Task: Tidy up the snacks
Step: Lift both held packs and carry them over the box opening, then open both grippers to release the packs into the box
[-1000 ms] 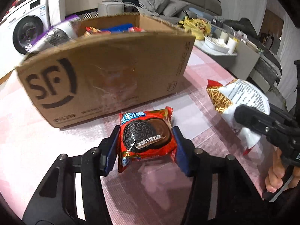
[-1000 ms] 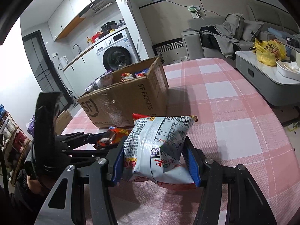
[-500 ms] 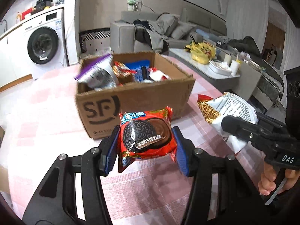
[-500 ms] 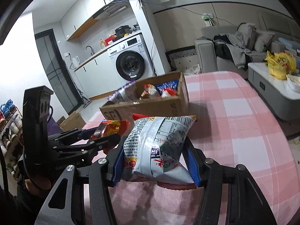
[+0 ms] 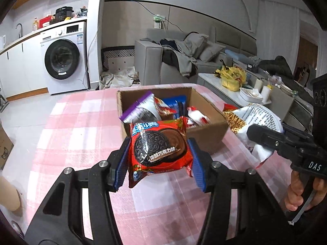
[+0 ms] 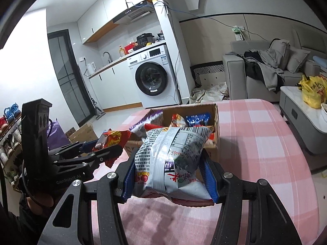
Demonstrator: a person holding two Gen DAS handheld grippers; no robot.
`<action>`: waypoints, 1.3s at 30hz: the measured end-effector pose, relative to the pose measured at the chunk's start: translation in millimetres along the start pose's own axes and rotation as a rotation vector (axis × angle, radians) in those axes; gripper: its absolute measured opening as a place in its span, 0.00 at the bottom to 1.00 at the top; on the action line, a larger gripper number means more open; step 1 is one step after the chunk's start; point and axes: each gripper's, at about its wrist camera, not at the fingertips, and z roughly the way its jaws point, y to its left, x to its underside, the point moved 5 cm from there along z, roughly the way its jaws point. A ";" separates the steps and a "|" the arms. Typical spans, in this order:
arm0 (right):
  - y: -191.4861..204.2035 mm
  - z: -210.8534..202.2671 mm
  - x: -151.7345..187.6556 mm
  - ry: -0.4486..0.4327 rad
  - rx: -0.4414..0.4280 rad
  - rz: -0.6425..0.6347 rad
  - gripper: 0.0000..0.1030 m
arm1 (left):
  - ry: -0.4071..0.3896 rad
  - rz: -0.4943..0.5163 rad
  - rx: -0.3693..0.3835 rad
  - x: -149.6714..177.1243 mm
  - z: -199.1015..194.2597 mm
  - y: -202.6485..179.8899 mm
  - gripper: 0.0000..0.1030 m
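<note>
Table (image 5: 81, 126) w/ pink-white check cloth: largest surface. Its far edge curves just behind the box; its right edge runs alongside the grey coffee table (image 6: 296, 110), floor gap between. Wide bare cloth lies L of the box in the left wrist view and R of it in the right wrist view.

Cardboard box (image 5: 206, 136): open top, sits near the far table edge, already holds several snack packs, incl. a purple-edged bag (image 5: 141, 110) leaning on the L wall and a blue pack (image 5: 173, 102) at the back. Near rim is just beyond both held packs.

Chip bag (image 6: 169, 159), silver-white, barcode end pointing away toward the box: pinched across its width by my right gripper (image 6: 168, 179), blue pads pressed into both sides. Long axis runs along the fingers. Bag is held off the cloth, its far end overlapping the near box rim in view; in the left wrist view it hangs beside the box's R corner.

Oreo pack (image 5: 159, 151), red, printed face toward the cam, text roughly upright w/ slight tilt: squeezed between the blue pads of my left gripper (image 5: 158, 161). Roughly square, so no clear long axis. Held above the cloth, in front of the box's near wall, top edge overlapping the rim.
</note>
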 end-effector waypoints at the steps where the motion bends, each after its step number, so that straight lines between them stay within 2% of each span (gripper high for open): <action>1: -0.2 1.4 -2.6 -0.002 0.001 -0.002 0.55 | -0.004 -0.001 -0.003 -2.7 0.3 2.4 0.50; 5: -2.6 7.6 -11.8 -0.009 0.005 0.000 0.55 | -0.024 -0.018 -0.014 -13.7 -1.7 13.8 0.50; 16: -13.6 32.3 -26.5 -0.006 0.009 0.018 0.55 | -0.028 -0.059 -0.014 -43.0 25.4 39.1 0.50; 28: -26.1 87.2 -46.7 0.010 0.022 0.040 0.55 | 0.011 -0.013 -0.001 -72.2 98.5 26.8 0.50; 31: -30.2 103.6 -50.3 0.021 0.048 0.041 0.55 | 0.030 -0.007 -0.004 -76.0 122.0 24.3 0.50; 39: -38.1 132.8 -50.3 0.052 0.038 0.070 0.56 | 0.041 -0.011 -0.014 -83.0 158.4 23.8 0.50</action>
